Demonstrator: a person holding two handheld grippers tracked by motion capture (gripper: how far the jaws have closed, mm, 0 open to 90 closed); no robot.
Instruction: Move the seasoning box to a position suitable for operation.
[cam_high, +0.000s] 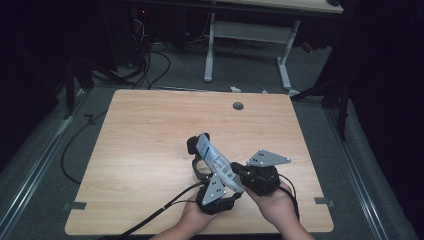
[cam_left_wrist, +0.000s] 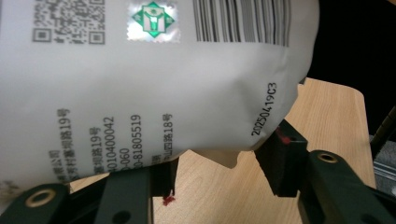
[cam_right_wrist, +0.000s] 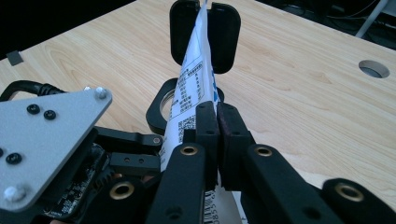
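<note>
A white printed pouch (cam_high: 218, 162) is held tilted above the near half of the wooden table (cam_high: 145, 145), and every place here is given relative to it. At its near end, on the person's right, the right tool (cam_right_wrist: 216, 122) is clamped on the pouch's thin edge, jaws nearly together. Just left of that end, the left tool (cam_left_wrist: 219, 165) is seen with its jaws set around the pouch's bulging lower corner; a firm grip cannot be told. At the pouch's far end, a black clip-like object (cam_right_wrist: 205, 32) is seen on either side of its upper edge. Well beyond it, a round hole (cam_high: 238, 106) is cut in the table.
</note>
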